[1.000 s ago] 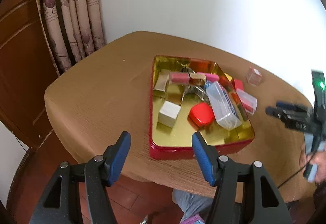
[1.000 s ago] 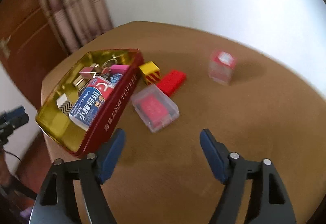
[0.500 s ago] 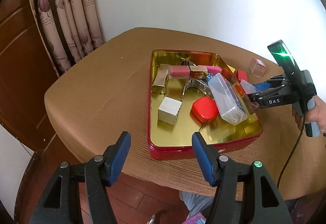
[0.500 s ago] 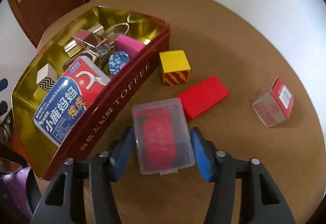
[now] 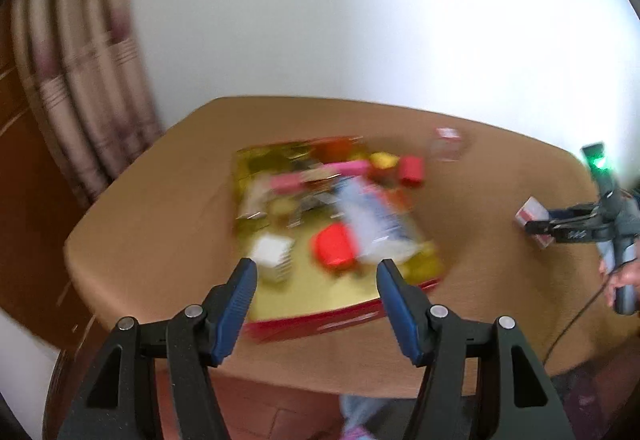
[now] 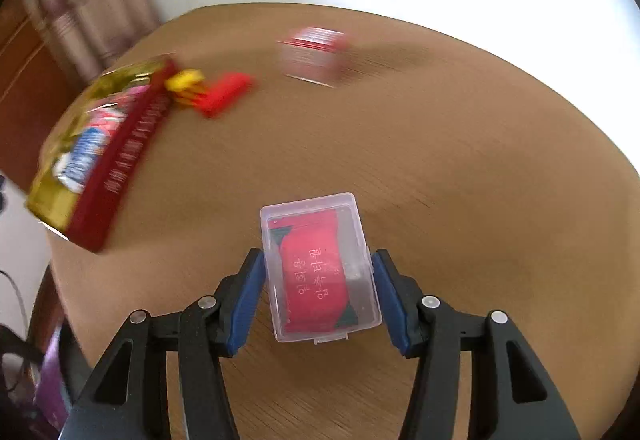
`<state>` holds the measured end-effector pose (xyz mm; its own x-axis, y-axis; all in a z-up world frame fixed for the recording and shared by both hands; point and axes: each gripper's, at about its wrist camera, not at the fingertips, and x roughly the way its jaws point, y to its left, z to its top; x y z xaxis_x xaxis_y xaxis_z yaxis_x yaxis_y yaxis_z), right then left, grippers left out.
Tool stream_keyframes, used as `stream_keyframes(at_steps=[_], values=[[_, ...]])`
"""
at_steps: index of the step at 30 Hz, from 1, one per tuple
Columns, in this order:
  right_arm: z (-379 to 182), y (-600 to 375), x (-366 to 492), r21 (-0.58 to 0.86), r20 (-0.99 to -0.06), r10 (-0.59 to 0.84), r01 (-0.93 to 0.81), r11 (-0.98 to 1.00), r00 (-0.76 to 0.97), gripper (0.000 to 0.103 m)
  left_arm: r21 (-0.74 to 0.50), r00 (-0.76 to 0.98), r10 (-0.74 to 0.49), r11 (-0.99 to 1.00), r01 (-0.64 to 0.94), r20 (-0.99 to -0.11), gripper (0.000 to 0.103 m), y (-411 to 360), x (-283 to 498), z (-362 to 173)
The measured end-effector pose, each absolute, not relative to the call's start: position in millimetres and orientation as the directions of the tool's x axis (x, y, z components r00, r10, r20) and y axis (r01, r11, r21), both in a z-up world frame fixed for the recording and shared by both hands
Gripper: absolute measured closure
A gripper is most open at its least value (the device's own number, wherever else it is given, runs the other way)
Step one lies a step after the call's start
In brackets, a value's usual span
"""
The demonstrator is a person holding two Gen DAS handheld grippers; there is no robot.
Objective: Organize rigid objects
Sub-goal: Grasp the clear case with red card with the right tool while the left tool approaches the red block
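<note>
The right gripper has its blue ribbed jaws pressed against both sides of a clear rectangular plastic box with a red packet inside, above the brown wood-grain desk. The left gripper gapes empty before the blurred gold-lined red tin tray.

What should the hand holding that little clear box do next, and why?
Probably carry it left to the red tin. The right gripper is shut on the clear box, lifted off the table, and the tin already holds similar items.
</note>
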<state>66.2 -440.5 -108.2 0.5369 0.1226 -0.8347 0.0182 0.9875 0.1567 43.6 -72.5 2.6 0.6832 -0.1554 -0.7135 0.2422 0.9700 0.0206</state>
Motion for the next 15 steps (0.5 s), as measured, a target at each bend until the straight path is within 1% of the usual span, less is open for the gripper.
stream_keyframes(at_steps=[3, 6, 9, 12, 15], values=[[-120, -478, 44, 0.135, -0.846, 0.053, 0.117, 0.984, 0.530, 0.052, 0.004, 0.655, -0.222, 0.945, 0.326, -0.722, 0.039, -99, 61, 17], [-123, -501, 32, 0.168, -0.833, 0.050, 0.167, 0.972, 0.551, 0.052, 0.004, 0.615, -0.267, 0.915, 0.403, -0.742, 0.039, -130, 90, 26], [-126, -507, 29, 0.191, -0.819, 0.058, 0.175, 0.966, 0.571, 0.052, -0.033, 0.538, -0.330, 0.873, 0.487, -0.776, 0.039, -163, 126, 30], [-126, -503, 27, 0.212, -0.807, 0.071, 0.174, 0.962, 0.586, 0.051, -0.051, 0.465, -0.345, 0.843, 0.536, -0.815, 0.039, -196, 161, 25], [-129, -508, 20, 0.238, -0.791, 0.089, 0.172, 0.956, 0.605, 0.051, -0.050, 0.421, -0.327, 0.835, 0.548, -0.846, 0.039, -224, 192, 15]])
